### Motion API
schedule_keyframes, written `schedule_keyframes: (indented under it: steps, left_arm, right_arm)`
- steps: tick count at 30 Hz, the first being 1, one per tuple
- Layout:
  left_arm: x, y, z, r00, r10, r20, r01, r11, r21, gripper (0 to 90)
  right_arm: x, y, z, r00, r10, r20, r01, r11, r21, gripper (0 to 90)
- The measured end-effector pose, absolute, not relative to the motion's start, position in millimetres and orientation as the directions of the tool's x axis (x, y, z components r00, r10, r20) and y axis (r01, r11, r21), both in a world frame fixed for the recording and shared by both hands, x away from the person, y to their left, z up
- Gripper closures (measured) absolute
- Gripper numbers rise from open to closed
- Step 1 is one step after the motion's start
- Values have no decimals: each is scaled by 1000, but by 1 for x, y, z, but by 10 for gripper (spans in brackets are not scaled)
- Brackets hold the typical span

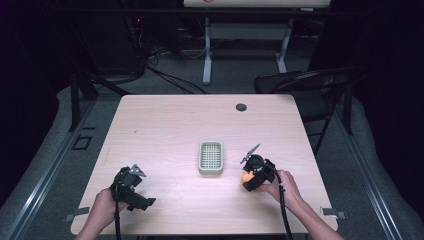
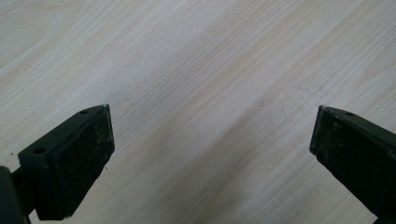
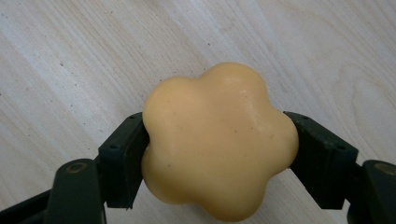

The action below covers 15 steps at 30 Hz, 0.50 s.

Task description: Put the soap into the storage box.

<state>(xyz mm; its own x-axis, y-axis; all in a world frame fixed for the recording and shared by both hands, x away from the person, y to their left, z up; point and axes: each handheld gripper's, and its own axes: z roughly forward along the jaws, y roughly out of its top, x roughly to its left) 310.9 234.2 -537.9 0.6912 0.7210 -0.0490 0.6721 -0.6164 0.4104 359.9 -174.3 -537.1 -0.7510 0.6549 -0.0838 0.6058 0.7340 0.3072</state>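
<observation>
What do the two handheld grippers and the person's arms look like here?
Both the left gripper and the right gripper are black, each with two blocky jaws faced with flat, scuffed pads. A grey three-cornered plate tops each, and a black cable trails back. The forearms are bare, no sleeves visible.

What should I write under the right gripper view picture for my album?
The right gripper squeezes a yellow flower-shaped soap above the wooden table.

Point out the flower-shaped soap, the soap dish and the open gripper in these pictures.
flower-shaped soap (image 3: 219,140), right gripper view, middle of its top face.
soap dish (image 1: 210,157), high view, ribbed inner floor.
left gripper (image 2: 212,140), left gripper view, midway between its open jaws.
</observation>
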Motion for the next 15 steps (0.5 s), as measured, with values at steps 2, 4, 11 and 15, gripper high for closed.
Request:
schedule_keyframes:
  steps: [2,4,11,15]
  left_arm:
    - [311,234,-538,690,722,-45,671,-617,411,0]
    - [311,234,-538,691,721,-45,671,-618,410,1]
    - [311,234,-538,691,722,-44,671,-617,411,1]
    - [310,234,-538,691,721,-43,670,-618,411,1]
  right_arm:
    - [359,-173,-537,-749,660,-63,608,722,330,263]
    - [359,-173,-536,-751,657,-72,604,727,327,263]
    - [358,-172,-531,-751,656,-74,601,726,336,263]
    - [357,-171,-529,-753,654,-76,596,727,341,263]
